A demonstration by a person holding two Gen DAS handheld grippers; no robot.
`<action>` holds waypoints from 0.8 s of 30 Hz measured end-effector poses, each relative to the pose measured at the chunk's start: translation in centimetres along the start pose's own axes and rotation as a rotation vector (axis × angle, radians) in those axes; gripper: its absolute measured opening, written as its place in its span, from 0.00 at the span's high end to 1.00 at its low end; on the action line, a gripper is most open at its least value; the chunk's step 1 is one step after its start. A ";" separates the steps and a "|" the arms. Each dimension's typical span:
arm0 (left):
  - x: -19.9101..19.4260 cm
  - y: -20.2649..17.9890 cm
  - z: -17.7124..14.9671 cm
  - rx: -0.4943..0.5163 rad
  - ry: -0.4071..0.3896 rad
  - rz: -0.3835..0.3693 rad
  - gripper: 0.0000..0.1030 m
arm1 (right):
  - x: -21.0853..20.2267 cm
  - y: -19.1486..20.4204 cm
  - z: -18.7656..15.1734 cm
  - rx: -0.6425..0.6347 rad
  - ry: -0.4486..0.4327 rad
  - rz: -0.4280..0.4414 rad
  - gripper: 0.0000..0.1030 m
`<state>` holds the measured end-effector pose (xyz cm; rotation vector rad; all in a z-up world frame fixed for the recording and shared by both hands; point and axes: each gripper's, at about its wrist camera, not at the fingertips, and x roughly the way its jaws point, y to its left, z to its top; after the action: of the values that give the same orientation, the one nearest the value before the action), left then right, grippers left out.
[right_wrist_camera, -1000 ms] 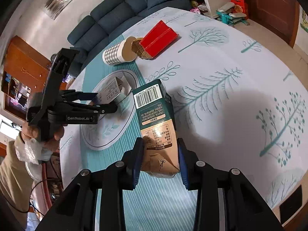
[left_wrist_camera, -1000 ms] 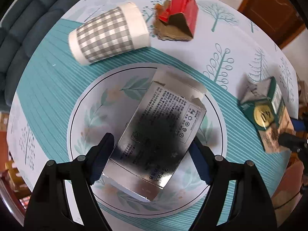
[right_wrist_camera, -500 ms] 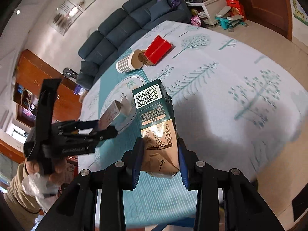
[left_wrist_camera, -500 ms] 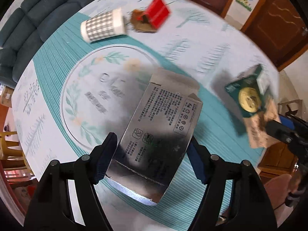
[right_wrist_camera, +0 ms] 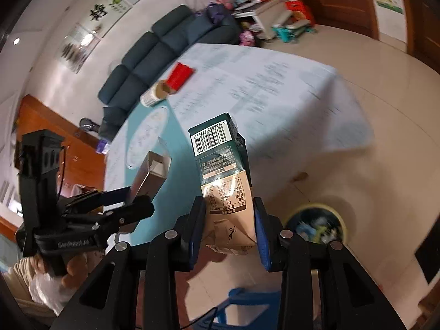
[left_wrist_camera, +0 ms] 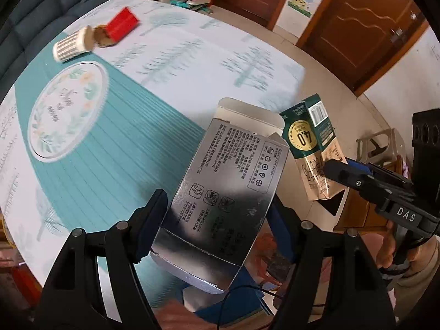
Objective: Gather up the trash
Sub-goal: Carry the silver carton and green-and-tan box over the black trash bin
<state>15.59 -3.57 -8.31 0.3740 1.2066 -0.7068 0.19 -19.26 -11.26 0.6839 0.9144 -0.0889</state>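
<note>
My left gripper [left_wrist_camera: 217, 220] is shut on a flattened silver cardboard box [left_wrist_camera: 228, 187], held in the air past the table's near edge. It also shows in the right wrist view [right_wrist_camera: 150, 174]. My right gripper [right_wrist_camera: 228, 220] is shut on a green and tan milk carton [right_wrist_camera: 222, 176], held above the floor; the carton also shows in the left wrist view [left_wrist_camera: 310, 143]. A checked paper cup [left_wrist_camera: 73, 44] and a red carton [left_wrist_camera: 121, 24] lie on the table's far side. A yellow-rimmed trash bin [right_wrist_camera: 316, 224] with rubbish stands on the floor, right of the milk carton.
The round table [left_wrist_camera: 192, 63] has a white tree-print cloth with a teal centre and a floral round mat [left_wrist_camera: 66, 110]. A dark sofa [right_wrist_camera: 159, 55] stands behind it. Wooden doors [left_wrist_camera: 354, 27] are at the right. A blue stool [right_wrist_camera: 239, 302] is below my right gripper.
Both grippers have lifted their items off the table and swung away from it toward the floor side. The silver box has left the floral mat. The trash bin has come into the right wrist view.
</note>
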 end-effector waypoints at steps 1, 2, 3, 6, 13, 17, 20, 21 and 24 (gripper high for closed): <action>0.6 -1.1 -0.6 0.006 0.009 -0.008 0.33 | -0.2 -1.2 -0.9 0.025 0.003 -0.006 0.67; 1.0 -2.0 -1.2 0.010 0.018 -0.019 0.33 | -0.3 -2.1 -1.6 0.044 0.006 -0.013 0.67; 1.6 -3.0 -1.7 0.012 0.032 -0.031 0.33 | -0.3 -3.4 -2.6 0.072 0.010 -0.028 0.67; 3.6 -6.5 -3.4 0.037 0.074 -0.060 0.33 | -0.3 -6.6 -4.7 0.129 0.024 -0.060 0.67; 9.2 -10.3 -6.3 0.053 0.170 -0.079 0.62 | 1.9 -12.5 -8.9 0.237 0.065 -0.117 0.67; 14.2 -11.6 -7.8 0.017 0.238 -0.093 0.78 | 4.7 -15.6 -10.4 0.287 0.130 -0.164 0.67; 17.5 -12.3 -7.9 0.036 0.191 -0.057 0.78 | 7.3 -17.3 -10.8 0.308 0.193 -0.205 0.67; 18.7 -12.2 -7.9 0.035 0.184 -0.037 0.79 | 8.0 -17.7 -11.0 0.304 0.215 -0.223 0.67; 21.1 -11.5 -7.6 0.010 0.194 -0.011 0.79 | 9.1 -18.4 -11.4 0.298 0.245 -0.245 0.67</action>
<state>6.26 -13.53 -29.51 0.4528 1.3892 -0.6982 -8.57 -25.23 -32.19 0.8689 1.2329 -0.3717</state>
